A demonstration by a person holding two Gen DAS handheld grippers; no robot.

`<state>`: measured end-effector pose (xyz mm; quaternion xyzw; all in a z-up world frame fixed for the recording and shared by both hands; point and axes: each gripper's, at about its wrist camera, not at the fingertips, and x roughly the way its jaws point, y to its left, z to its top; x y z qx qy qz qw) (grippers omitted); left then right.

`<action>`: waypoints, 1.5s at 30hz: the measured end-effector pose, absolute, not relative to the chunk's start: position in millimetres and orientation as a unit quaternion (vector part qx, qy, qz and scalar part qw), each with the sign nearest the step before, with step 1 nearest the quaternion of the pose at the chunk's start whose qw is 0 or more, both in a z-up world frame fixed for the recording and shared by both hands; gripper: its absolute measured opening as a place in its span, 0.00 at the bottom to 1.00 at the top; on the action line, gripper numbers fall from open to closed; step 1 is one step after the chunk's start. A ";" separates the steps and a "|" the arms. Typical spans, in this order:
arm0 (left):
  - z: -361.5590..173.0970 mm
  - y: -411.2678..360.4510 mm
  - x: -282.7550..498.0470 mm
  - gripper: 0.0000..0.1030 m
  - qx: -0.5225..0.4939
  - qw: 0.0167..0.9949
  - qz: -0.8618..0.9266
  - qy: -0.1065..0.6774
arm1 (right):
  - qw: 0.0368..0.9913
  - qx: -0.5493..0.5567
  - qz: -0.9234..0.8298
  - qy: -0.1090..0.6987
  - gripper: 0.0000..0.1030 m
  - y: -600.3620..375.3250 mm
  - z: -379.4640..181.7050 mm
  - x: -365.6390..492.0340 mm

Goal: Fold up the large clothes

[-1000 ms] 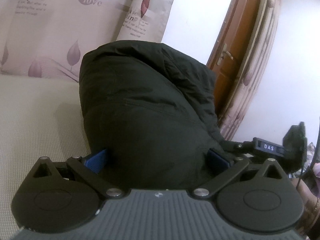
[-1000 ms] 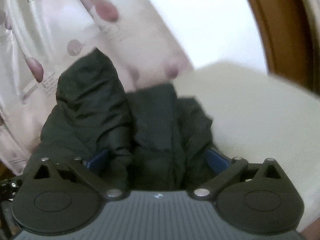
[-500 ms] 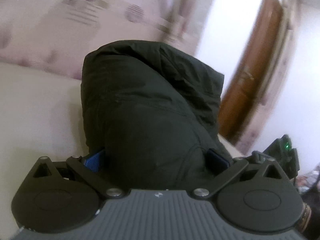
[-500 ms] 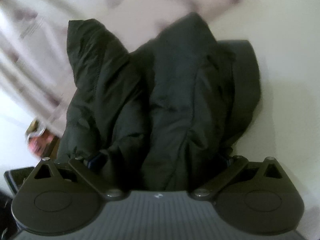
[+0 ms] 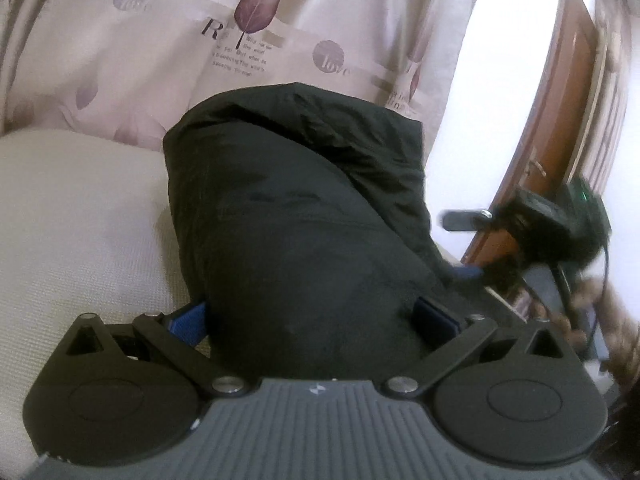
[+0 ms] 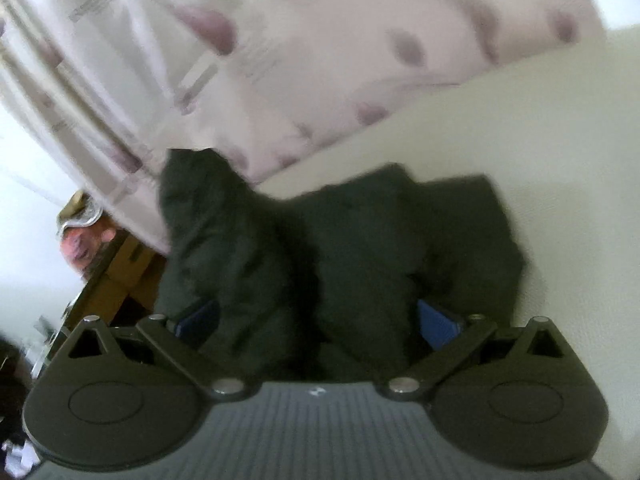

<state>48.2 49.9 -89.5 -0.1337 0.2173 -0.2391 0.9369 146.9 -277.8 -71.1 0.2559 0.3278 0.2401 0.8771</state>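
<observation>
A large black padded jacket (image 5: 296,208) is bunched between the fingers of my left gripper (image 5: 312,316); its blue pads (image 5: 188,320) press the thick fabric from both sides. The jacket hangs over a cream bed surface (image 5: 72,216). In the right wrist view the same black jacket (image 6: 340,248) fills the span of my right gripper (image 6: 320,320), whose blue pads (image 6: 436,324) clamp a fold of it. The right gripper (image 5: 548,220) shows blurred at the right edge of the left wrist view.
A pale curtain with purple leaf prints (image 5: 248,32) hangs behind the bed. A brown wooden door (image 5: 560,92) stands at the right. The cream bed (image 6: 520,128) spreads right of the jacket. A brown cabinet (image 6: 120,276) stands at left.
Both grippers have swung while holding the jacket. The right gripper has drawn closer to the left one, and the jacket bundle has dropped lower onto the bed in the right view.
</observation>
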 end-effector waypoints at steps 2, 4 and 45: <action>-92.1 48.3 46.8 1.00 -0.131 0.937 -0.239 0.218 | 0.886 0.213 0.244 0.332 1.00 -255.4 -59.3 160.2; -94.5 48.9 46.1 1.00 -0.133 0.937 -0.235 0.221 | 0.896 0.163 0.258 0.322 0.98 -236.8 -47.1 161.6; -60.2 10.2 2.4 1.00 -0.089 0.945 -0.276 0.150 | 0.937 -0.039 0.274 0.212 0.10 -192.2 30.9 136.8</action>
